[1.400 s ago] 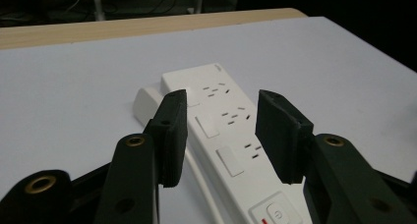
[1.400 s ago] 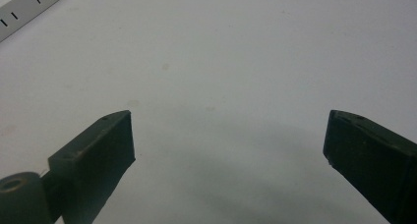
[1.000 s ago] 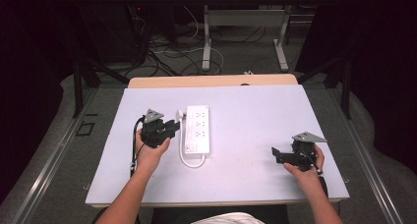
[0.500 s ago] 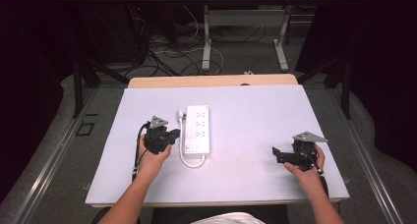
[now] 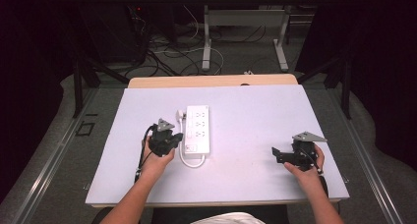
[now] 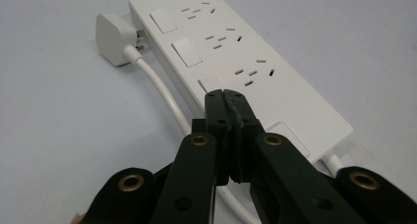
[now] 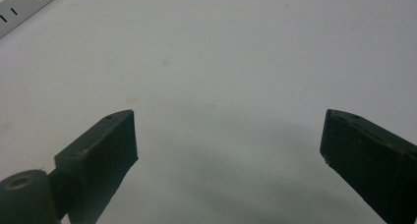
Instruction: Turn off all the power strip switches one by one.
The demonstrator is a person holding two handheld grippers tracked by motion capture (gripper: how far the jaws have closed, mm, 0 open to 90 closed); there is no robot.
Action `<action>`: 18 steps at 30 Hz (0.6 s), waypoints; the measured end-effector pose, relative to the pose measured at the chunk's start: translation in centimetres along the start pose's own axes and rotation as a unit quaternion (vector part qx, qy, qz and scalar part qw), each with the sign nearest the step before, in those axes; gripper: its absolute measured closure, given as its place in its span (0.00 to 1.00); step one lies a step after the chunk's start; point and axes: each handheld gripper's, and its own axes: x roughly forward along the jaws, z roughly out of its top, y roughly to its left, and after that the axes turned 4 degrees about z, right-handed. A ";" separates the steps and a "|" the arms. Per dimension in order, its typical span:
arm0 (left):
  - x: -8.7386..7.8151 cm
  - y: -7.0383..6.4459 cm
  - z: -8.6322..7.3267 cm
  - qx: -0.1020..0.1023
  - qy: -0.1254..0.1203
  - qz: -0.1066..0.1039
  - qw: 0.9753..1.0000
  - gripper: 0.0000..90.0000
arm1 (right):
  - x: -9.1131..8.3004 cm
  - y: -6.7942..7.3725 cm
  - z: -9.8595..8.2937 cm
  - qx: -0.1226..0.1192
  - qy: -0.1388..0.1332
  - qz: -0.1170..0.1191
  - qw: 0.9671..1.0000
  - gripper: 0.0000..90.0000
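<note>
**Left tongs drawn back toward the strip's near end, closed tips over a rocker switch**

Since the earlier frames, your left gripper [image 5: 169, 138] has slid down the table toward you, from beside the middle of the power strip [image 5: 197, 128] to its near end; your right gripper [image 5: 290, 155] has hardly shifted.

Starting at the left: your left tongs are pressed together with nothing between them. In the left gripper view the closed tips [image 6: 225, 97] sit right at the third rocker switch [image 6: 210, 82] along the strip's side row; whether they touch it or hover just above, you cannot tell from here. Two more switches lie farther along, each beside its own socket group.

The power strip lies flat in the left half of the white table [image 5: 255, 116], long side running away from you. Its own white plug [image 6: 114, 37] rests on the table just beside the far end, prongs toward the strip, and the cord [image 5: 189, 160] loops round the near end.

On the right, your other tongs are spread wide above bare tabletop, well apart from the strip, holding nothing.

By my reading, you are at the pressing step on this switch. No socket has anything plugged in, and the switches' on or off positions cannot be read, so how many are left to press stays an open question.
</note>
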 end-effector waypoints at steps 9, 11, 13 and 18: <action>0.5 -0.5 -0.1 0.013 0.021 0.003 1.000 1.00 | 0.0 0.0 0.0 0.003 0.001 0.003 1.000 0.08; 0.7 -0.6 -0.2 0.010 0.022 0.004 1.000 1.00 | 0.0 0.0 0.0 0.000 0.001 0.003 1.000 0.08; 0.8 -0.6 -0.2 0.015 0.034 0.003 0.999 1.00 | 0.0 0.0 0.0 0.001 0.001 0.002 1.000 0.08; 1.3 -1.0 -0.3 0.023 0.041 0.005 0.999 1.00 | 0.0 0.0 0.0 0.003 0.002 0.002 1.000 0.08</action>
